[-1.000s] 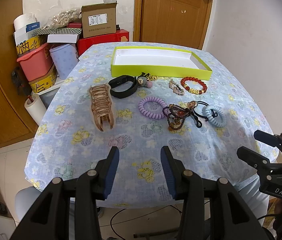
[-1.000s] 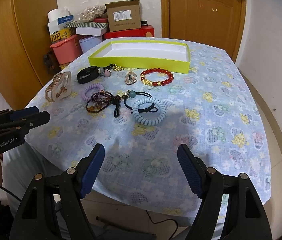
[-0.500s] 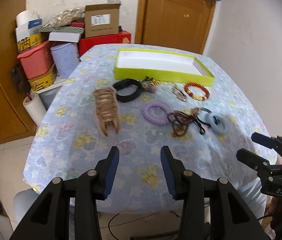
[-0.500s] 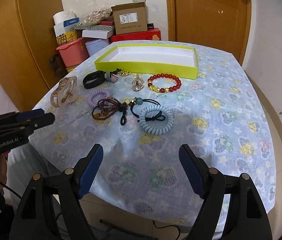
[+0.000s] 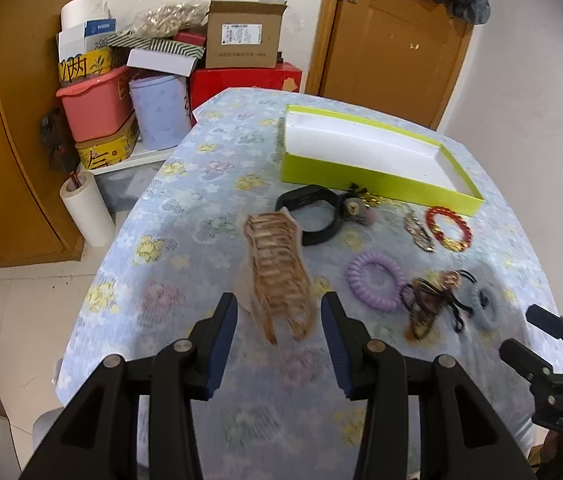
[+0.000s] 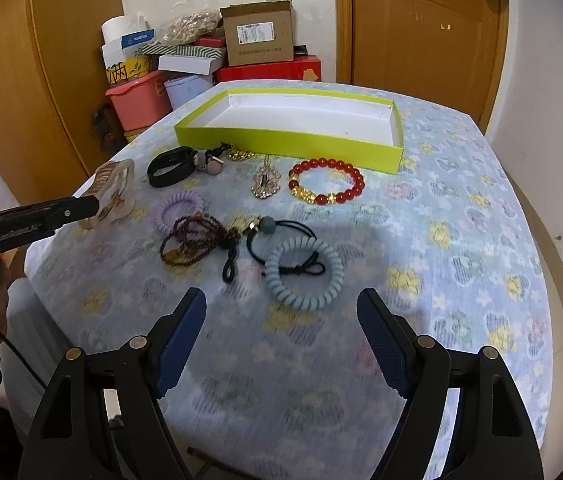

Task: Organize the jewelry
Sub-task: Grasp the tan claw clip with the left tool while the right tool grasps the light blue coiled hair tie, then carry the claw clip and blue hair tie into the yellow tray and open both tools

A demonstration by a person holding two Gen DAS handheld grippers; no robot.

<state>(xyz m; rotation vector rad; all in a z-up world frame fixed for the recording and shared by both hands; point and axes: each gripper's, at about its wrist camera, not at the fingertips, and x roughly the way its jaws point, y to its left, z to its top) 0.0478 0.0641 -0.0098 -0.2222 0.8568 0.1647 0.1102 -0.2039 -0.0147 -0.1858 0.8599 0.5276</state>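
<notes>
An empty yellow-green tray [image 5: 365, 176] [image 6: 281, 144] sits at the table's far side. In front of it lie a brown hair claw [image 5: 279, 276] [image 6: 115, 192], a black band [image 5: 313, 210] [image 6: 169, 168], a purple coil tie [image 5: 375, 286] [image 6: 179, 210], a red bead bracelet [image 5: 448, 229] [image 6: 325, 182], a tangled cord bracelet [image 6: 197, 240] and a light blue coil tie [image 6: 303, 274]. My left gripper [image 5: 279, 338] is open just short of the hair claw. My right gripper [image 6: 281, 336] is open just short of the blue coil tie.
A floral cloth covers the table [image 6: 461, 240]. Boxes and bins [image 5: 129, 96] are stacked behind the table at the left. A wooden door [image 6: 421, 32] stands at the back. A silver pendant [image 6: 266, 184] lies by the red bracelet.
Both grippers have moved forward over the table. The left one now has the hair claw close before its fingers, the right one has closed in on the blue coil tie.
</notes>
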